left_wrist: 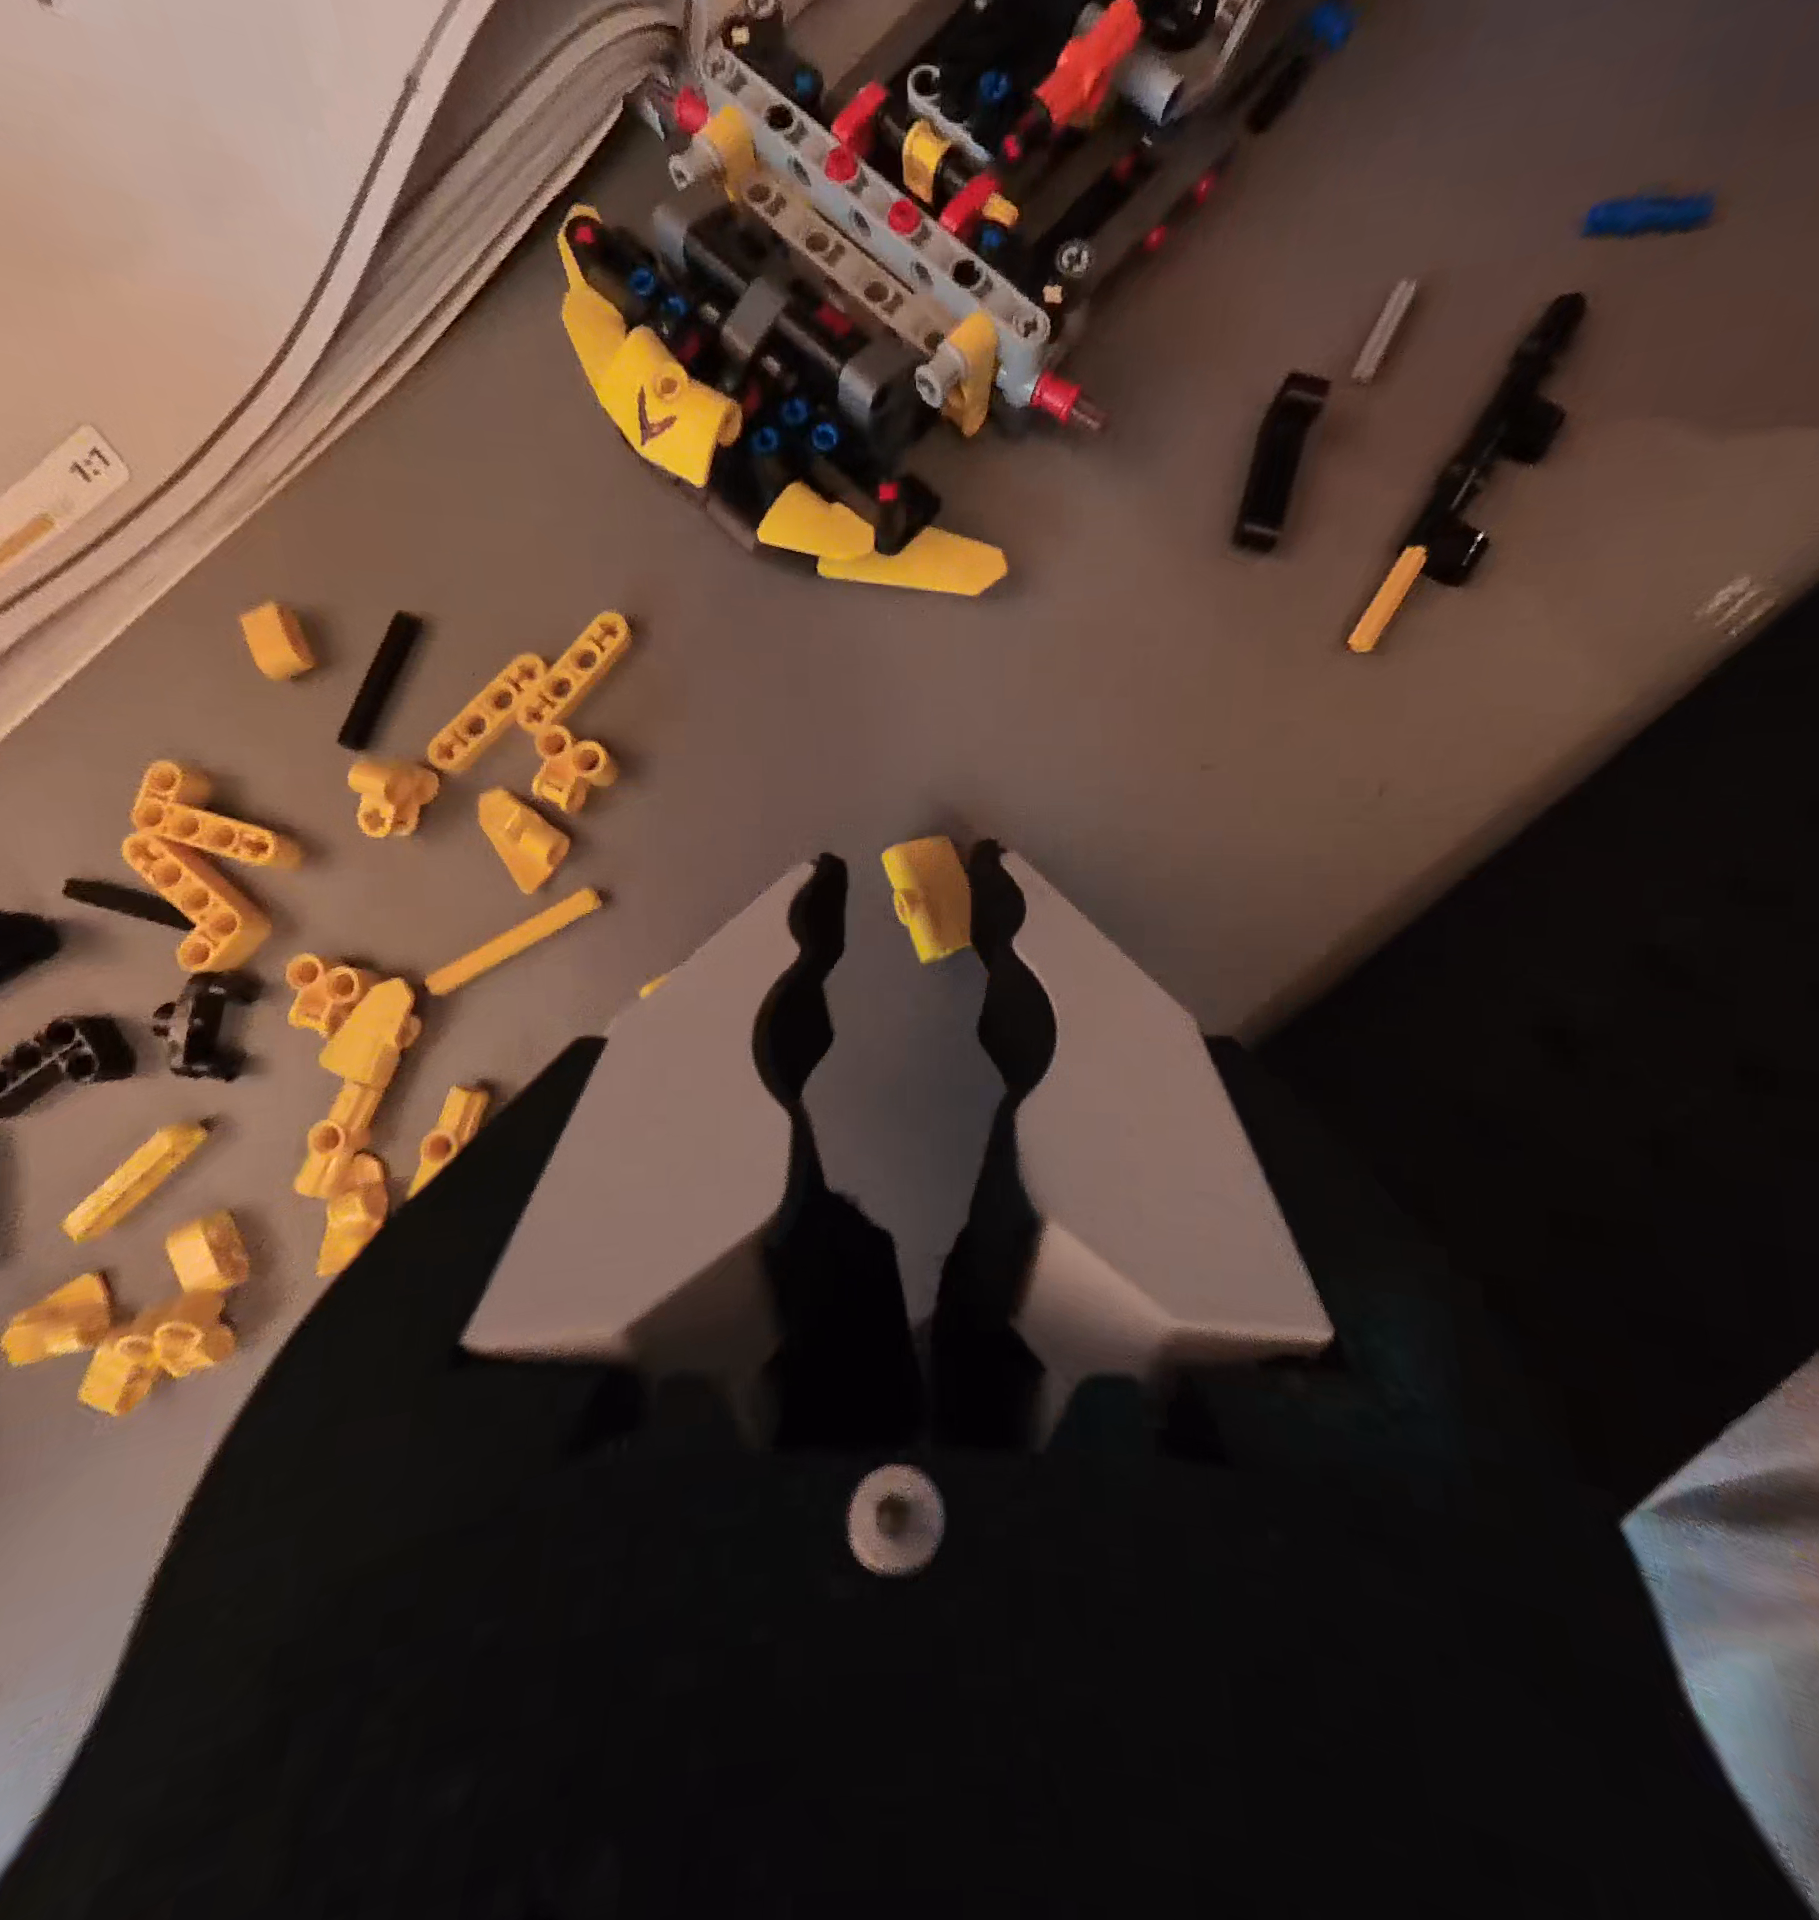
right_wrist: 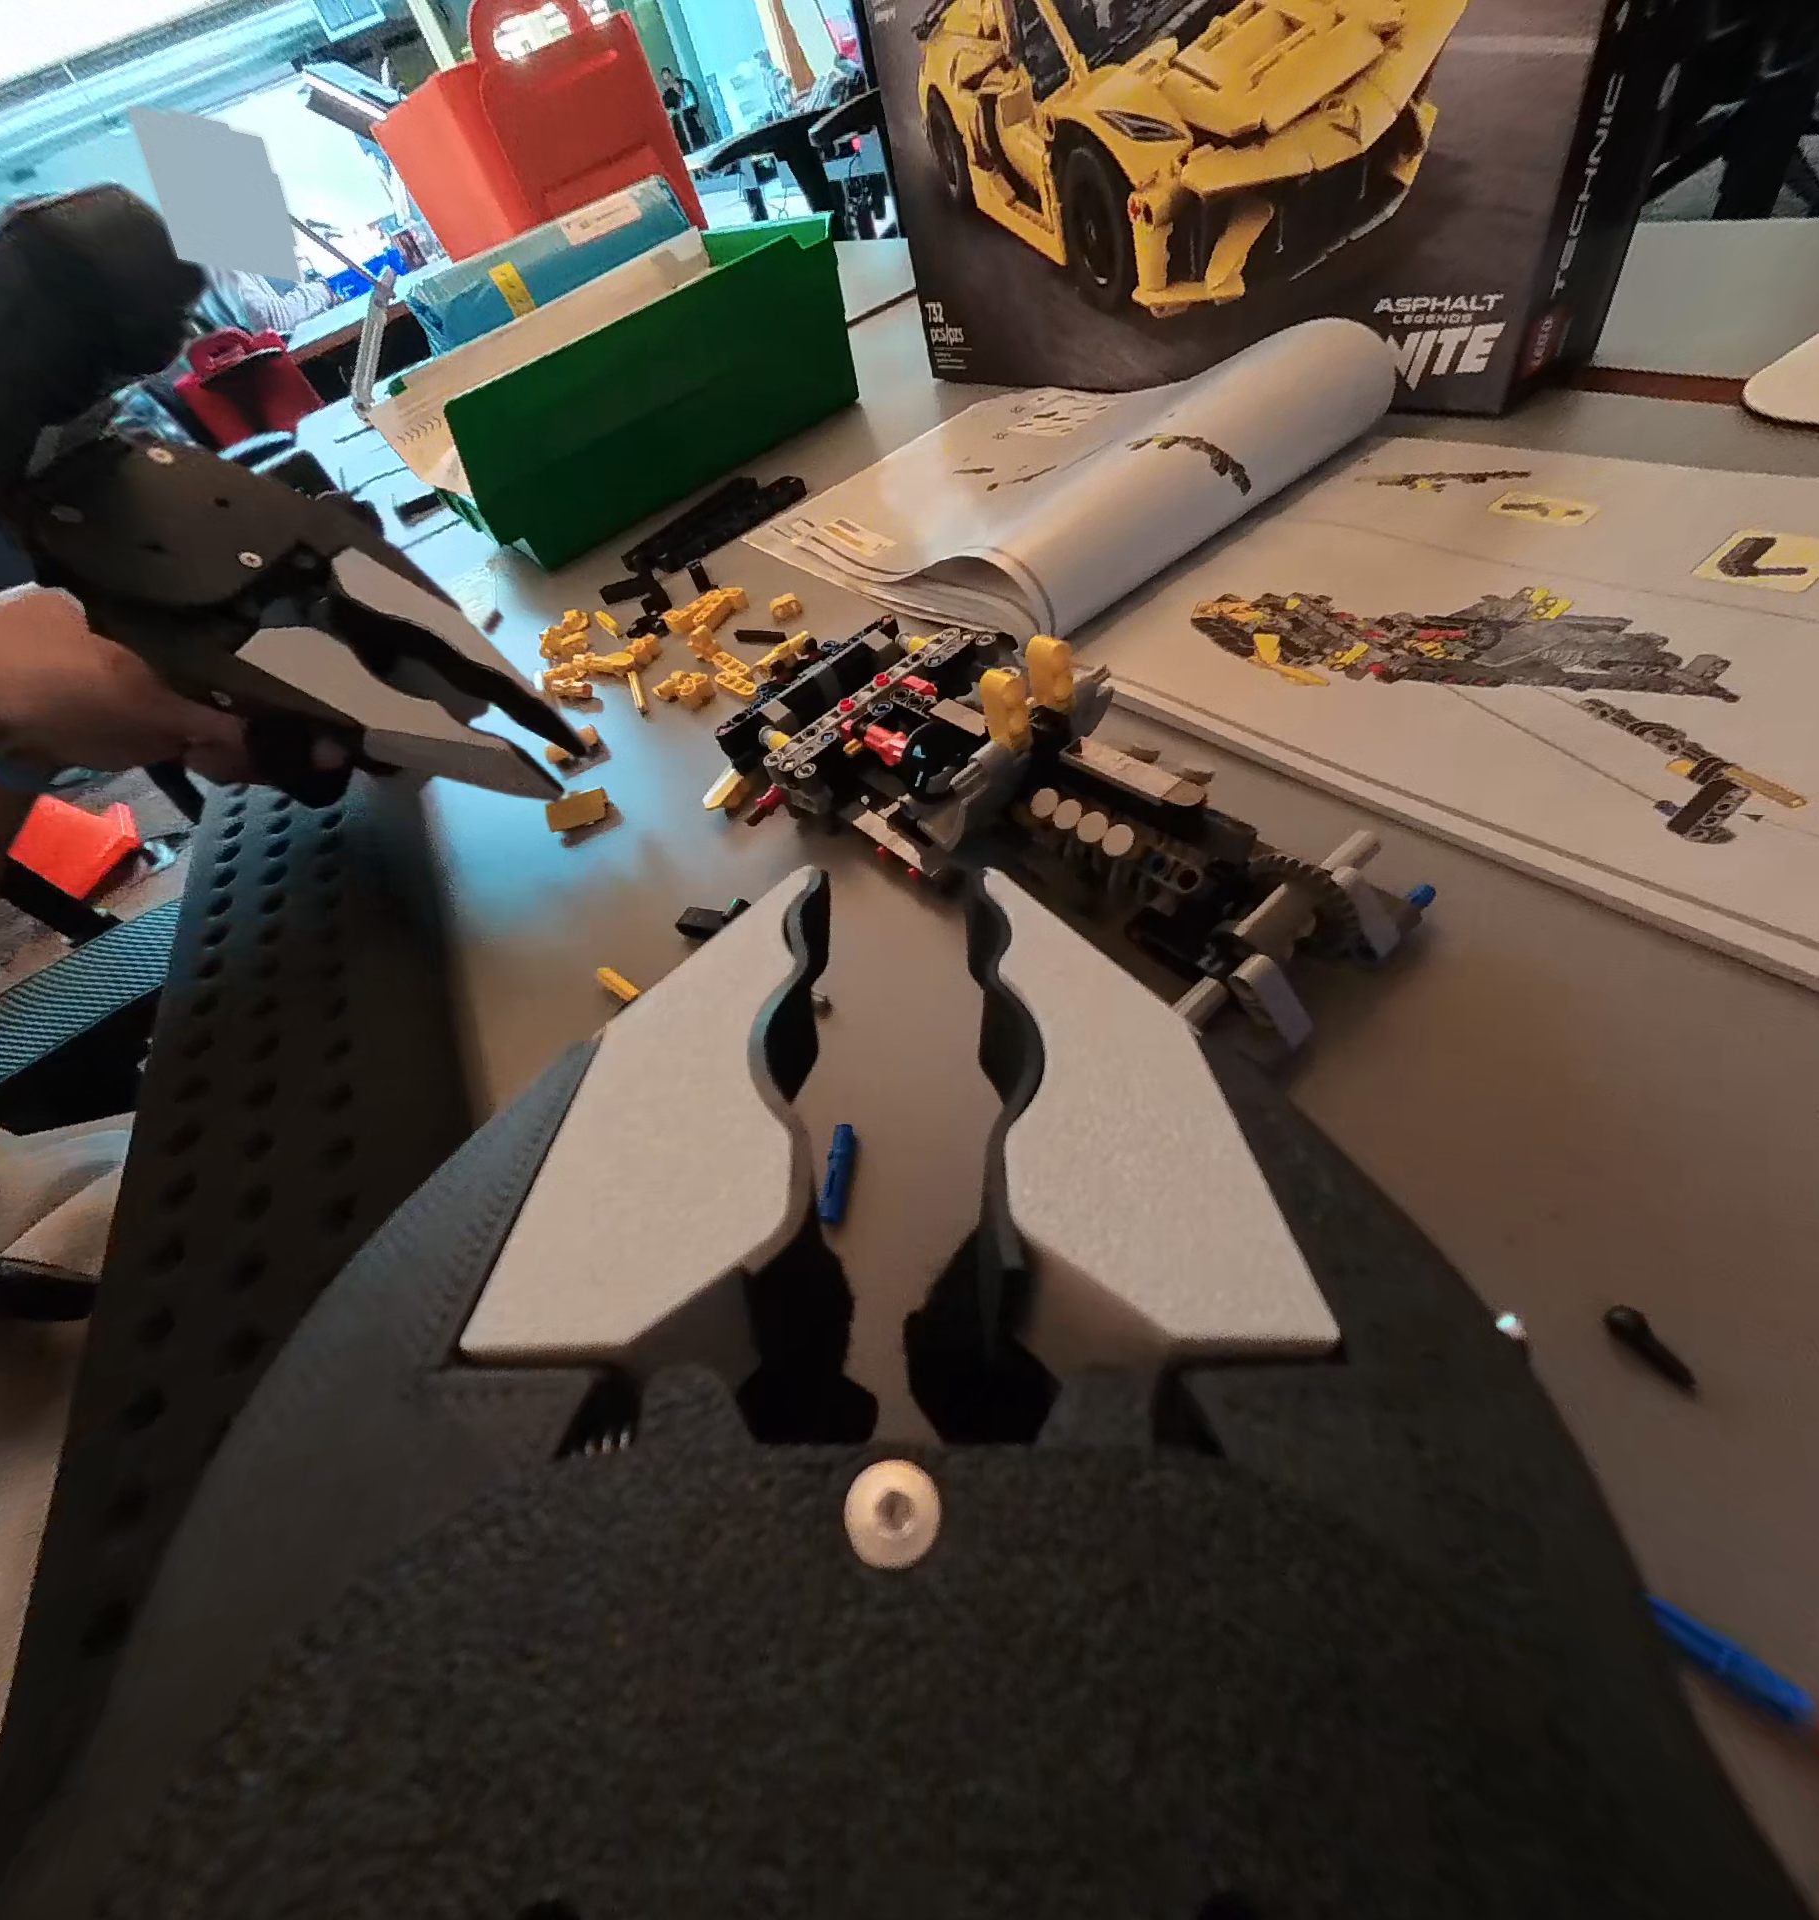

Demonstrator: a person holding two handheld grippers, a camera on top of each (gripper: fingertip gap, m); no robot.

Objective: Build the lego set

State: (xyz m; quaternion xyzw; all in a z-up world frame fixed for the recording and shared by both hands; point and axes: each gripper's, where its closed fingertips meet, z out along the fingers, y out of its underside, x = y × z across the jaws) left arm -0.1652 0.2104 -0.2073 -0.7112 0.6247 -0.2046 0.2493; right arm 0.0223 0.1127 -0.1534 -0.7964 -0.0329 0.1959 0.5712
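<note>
My left gripper (left_wrist: pixel 907 868) is open, its fingertips on either side of a small yellow piece (left_wrist: pixel 926 899) that lies on the grey table (left_wrist: pixel 1144 727), close to the right finger. The right wrist view shows this gripper (right_wrist: pixel 570 769) at the left, tilted down over the same piece (right_wrist: pixel 578 810). The partly built car chassis (left_wrist: pixel 832 312) lies beyond it and shows in the right wrist view (right_wrist: pixel 936 748). My right gripper (right_wrist: pixel 900 914) is open and empty above the table, short of the chassis. A blue pin (right_wrist: pixel 837 1174) lies under it.
Loose yellow and black pieces (left_wrist: pixel 365 935) lie left of the left gripper. The open instruction booklet (right_wrist: pixel 1507 675), the set's box (right_wrist: pixel 1248 187) and a green bin (right_wrist: pixel 656 416) stand behind. Black parts (left_wrist: pixel 1279 457) lie right of the chassis. A black chair (right_wrist: pixel 261 987) is at the table's edge. One gripper's finger ends stand about 20 cm off the other's.
</note>
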